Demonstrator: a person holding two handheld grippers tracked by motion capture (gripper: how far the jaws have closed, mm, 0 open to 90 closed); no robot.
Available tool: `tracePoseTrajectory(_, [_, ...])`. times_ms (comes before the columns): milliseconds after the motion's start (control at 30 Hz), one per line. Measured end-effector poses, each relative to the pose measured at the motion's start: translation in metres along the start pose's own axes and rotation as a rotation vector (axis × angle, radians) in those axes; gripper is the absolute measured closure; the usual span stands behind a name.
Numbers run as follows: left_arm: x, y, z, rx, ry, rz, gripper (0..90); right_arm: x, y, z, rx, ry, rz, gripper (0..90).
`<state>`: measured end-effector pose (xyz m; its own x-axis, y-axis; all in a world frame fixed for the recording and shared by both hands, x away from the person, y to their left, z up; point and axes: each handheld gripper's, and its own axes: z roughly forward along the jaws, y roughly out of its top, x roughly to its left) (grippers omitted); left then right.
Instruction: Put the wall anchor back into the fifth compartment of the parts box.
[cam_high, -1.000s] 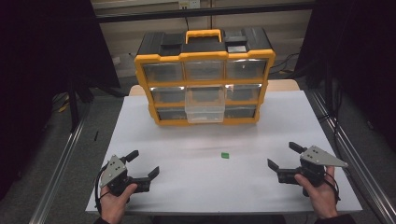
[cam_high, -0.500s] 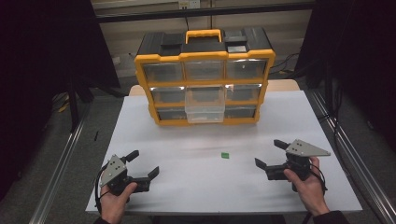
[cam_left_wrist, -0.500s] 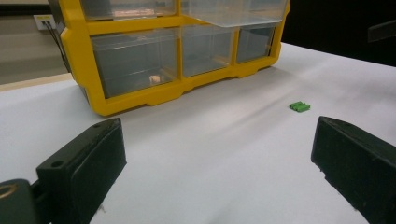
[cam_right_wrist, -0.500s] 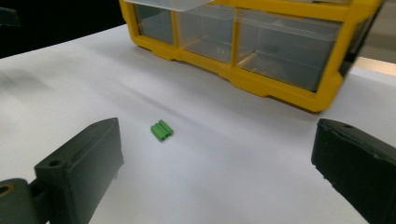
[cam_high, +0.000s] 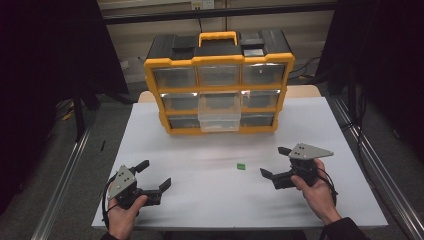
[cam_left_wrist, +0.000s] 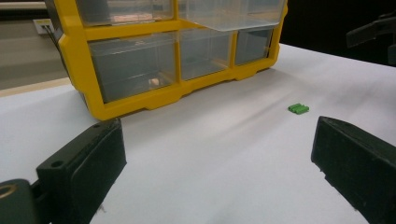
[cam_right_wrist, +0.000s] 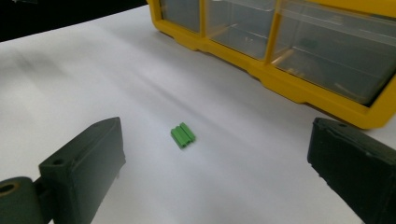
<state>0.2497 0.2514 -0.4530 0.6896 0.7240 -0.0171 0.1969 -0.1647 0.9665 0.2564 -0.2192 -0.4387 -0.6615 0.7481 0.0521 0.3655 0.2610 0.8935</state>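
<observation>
My right tongs (cam_high: 274, 166) gaping, moved in toward centre frame since a second ago | small green ribbed plastic block (cam_high: 241, 166) lies lower-centre on white worktop (cam_high: 200, 150) (untouched) | left tongs (cam_high: 154, 176) released, idle lower left | pickup looks next

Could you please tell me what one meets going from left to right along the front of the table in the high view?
Left gripper → green piece → right gripper.
</observation>
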Motion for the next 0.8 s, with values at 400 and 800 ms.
tracePoseTrajectory(400, [-0.001, 0.000, 0.000, -0.002, -0.004, -0.003, 3.0, 0.006, 0.019, 0.034, 0.121, 0.136, -0.008, 2.7])
tracePoseTrajectory(800, [0.000, 0.000, 0.000, 0.000, 0.000, -0.009, 3.0, 0.004, 0.035, 0.063, 0.289, 0.200, -0.095, 2.9])
